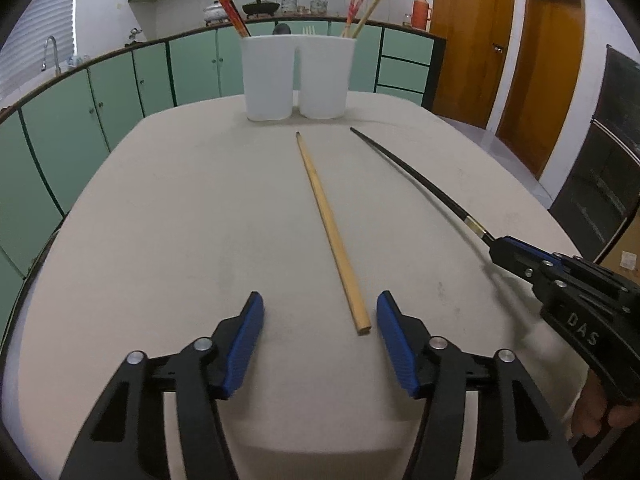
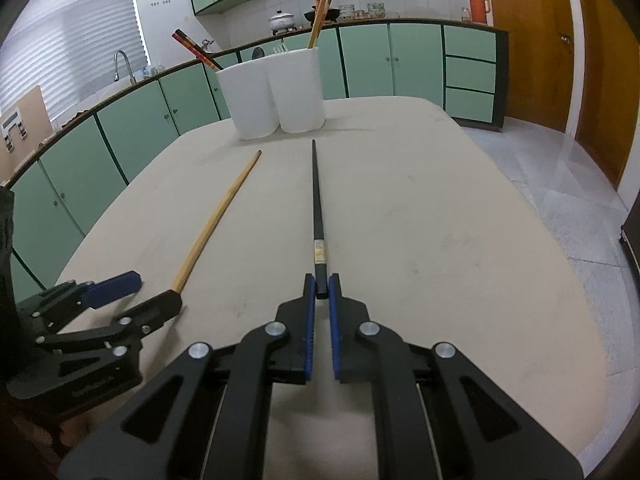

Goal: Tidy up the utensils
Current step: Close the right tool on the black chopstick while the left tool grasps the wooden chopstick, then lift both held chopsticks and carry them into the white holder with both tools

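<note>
A bamboo chopstick [image 1: 330, 228] lies on the beige table, its thick end between the open jaws of my left gripper [image 1: 320, 308], touching neither pad. It also shows in the right wrist view [image 2: 218, 220]. My right gripper [image 2: 321, 286] is shut on the thick end of a black chopstick [image 2: 317, 200], which points at the holders; it also shows in the left wrist view [image 1: 416, 178]. Two white utensil holders [image 1: 298, 76] stand at the table's far end with red, bamboo and other utensils in them.
The beige table [image 1: 180, 220] has rounded edges. Green cabinets [image 1: 80, 120] and a counter with a sink run behind and to the left. Wooden doors [image 1: 472, 40] and tiled floor [image 2: 560, 184] are on the right.
</note>
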A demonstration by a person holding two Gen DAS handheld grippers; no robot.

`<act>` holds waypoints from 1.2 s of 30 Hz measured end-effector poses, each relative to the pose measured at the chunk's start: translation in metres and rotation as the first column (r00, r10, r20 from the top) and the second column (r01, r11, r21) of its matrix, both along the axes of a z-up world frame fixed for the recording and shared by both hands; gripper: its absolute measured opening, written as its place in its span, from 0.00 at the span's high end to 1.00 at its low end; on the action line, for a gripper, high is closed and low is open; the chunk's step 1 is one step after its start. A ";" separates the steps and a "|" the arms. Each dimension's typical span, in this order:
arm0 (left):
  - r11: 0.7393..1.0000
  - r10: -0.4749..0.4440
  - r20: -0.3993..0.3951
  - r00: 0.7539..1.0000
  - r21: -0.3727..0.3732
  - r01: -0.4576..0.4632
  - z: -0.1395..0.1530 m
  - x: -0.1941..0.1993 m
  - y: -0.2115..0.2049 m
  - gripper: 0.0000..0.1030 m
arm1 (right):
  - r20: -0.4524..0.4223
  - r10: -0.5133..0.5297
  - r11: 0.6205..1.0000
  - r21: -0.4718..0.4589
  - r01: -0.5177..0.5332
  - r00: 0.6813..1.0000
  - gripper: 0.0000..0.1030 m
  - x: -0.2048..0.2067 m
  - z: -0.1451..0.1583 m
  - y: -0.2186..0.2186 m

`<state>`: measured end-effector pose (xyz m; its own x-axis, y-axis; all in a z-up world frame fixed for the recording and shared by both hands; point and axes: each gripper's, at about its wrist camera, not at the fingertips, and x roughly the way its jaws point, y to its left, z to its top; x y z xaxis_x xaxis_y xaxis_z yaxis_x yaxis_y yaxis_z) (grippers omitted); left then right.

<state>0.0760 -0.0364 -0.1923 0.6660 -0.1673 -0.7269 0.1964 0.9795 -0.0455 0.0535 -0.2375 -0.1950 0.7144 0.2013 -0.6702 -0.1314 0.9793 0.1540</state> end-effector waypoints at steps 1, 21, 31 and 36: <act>1.000 0.000 0.003 1.000 0.000 0.000 0.000 0.000 -0.001 0.47 | -0.001 -0.001 1.000 0.003 0.001 1.000 0.94 0.000 0.000 -0.001; 0.998 -0.011 0.107 0.994 0.057 0.005 0.025 -0.010 -0.007 0.94 | 0.017 -0.018 1.000 0.002 0.018 1.000 0.94 0.001 0.008 -0.002; 0.999 -0.012 0.266 0.964 0.033 0.003 0.096 -0.012 0.002 0.94 | 0.148 0.007 1.000 -0.018 -0.005 0.989 0.94 0.002 0.062 -0.007; 1.000 -0.010 0.315 0.949 -0.005 0.012 0.131 -0.001 0.007 0.94 | 0.205 0.021 1.000 -0.019 -0.017 0.978 0.94 0.010 0.097 -0.012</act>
